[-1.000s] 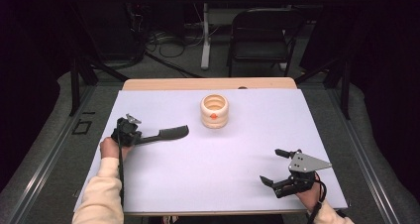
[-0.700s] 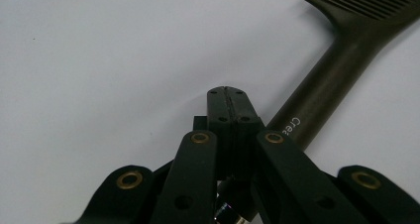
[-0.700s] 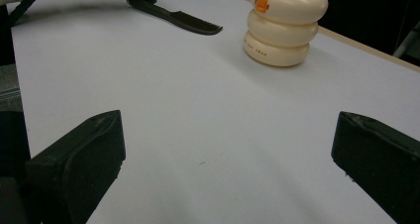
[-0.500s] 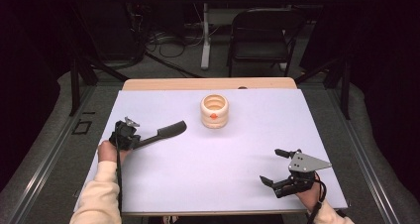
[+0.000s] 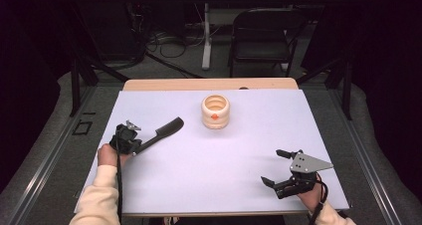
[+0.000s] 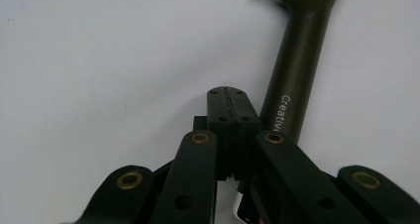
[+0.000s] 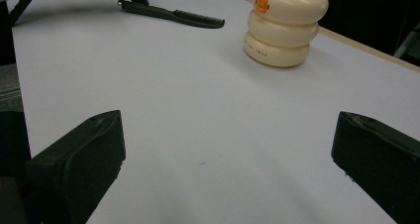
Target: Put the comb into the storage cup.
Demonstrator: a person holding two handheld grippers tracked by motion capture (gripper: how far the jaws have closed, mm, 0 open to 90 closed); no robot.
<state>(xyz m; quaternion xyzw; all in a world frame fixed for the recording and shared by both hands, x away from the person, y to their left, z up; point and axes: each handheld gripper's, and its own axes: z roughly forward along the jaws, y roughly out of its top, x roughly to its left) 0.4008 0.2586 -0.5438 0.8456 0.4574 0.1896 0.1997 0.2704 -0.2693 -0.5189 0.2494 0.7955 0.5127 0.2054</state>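
Comb (image 5: 161, 131) lies on the white bench (image 5: 214, 175), at its left side, tilted so that the toothed end points up and to the right toward the cup (image 5: 215, 112). In the high view the left gripper (image 5: 130, 140) sits at the comb's handle end, with the left hand (image 5: 107, 155) behind it. In the left gripper view the fingers (image 6: 229, 110) are pressed together, pad against pad, with nothing between them. The comb's dark handle (image 6: 297, 80) runs along just beside them, on their right in that view, close against the outer side of the finger; whether it touches cannot be told. The handle bears pale lettering.

The right gripper (image 5: 280, 168) rests low at the bench's near right corner, well apart from the comb. Its fingers (image 7: 84, 159) are spread wide, with only bare bench between them. In the right gripper view the comb (image 7: 171, 13) lies far off at the upper left, and the cream ribbed cup (image 7: 285, 26) with its orange mark stands upright at the upper right.
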